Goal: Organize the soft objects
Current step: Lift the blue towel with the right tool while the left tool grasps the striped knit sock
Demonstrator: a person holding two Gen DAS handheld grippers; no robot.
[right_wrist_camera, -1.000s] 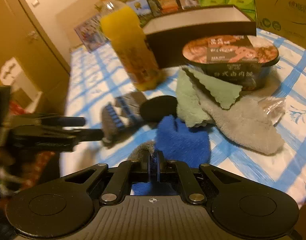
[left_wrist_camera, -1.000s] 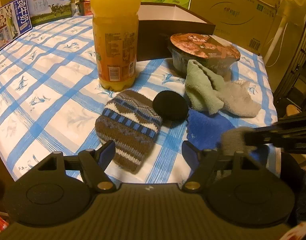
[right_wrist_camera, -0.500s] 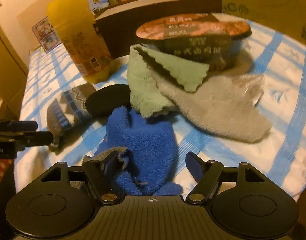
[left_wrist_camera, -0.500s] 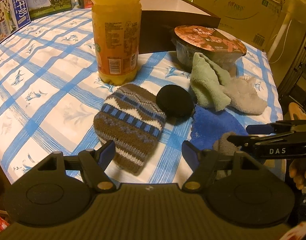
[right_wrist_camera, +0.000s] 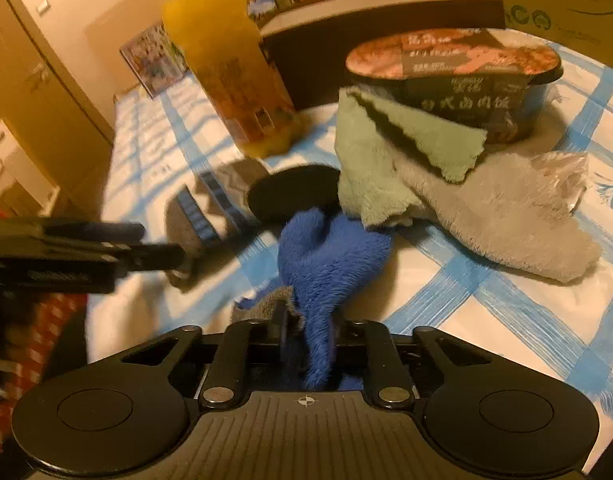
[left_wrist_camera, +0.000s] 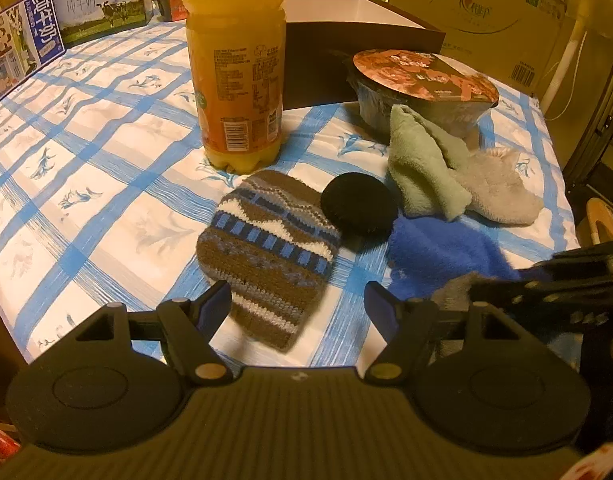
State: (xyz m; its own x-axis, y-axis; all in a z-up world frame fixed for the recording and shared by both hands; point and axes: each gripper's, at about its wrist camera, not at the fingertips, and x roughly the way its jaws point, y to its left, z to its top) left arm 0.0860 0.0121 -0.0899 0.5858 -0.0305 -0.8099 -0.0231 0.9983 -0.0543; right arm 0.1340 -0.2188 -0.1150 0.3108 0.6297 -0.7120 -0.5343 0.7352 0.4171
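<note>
A blue fuzzy cloth (right_wrist_camera: 326,256) lies near the table's front edge, and my right gripper (right_wrist_camera: 306,332) is shut on its near end, which is pulled up between the fingers. The cloth also shows in the left wrist view (left_wrist_camera: 438,248). My left gripper (left_wrist_camera: 298,304) is open and empty, low over the near end of a brown, blue and white knitted hat (left_wrist_camera: 266,248). A black round pad (left_wrist_camera: 358,204), a pale green cloth (left_wrist_camera: 422,164) and a grey fuzzy cloth (left_wrist_camera: 502,188) lie beyond.
An orange juice bottle (left_wrist_camera: 236,64) stands behind the hat. A sealed food bowl (left_wrist_camera: 422,88) and a dark open box (left_wrist_camera: 346,60) stand at the back. Cartons (left_wrist_camera: 478,12) line the far side. The table's edge is close on the right.
My right gripper was shut, opened over the blue cloth half a second ago, and has now shut on its near end. The left gripper stayed open over the hat.
</note>
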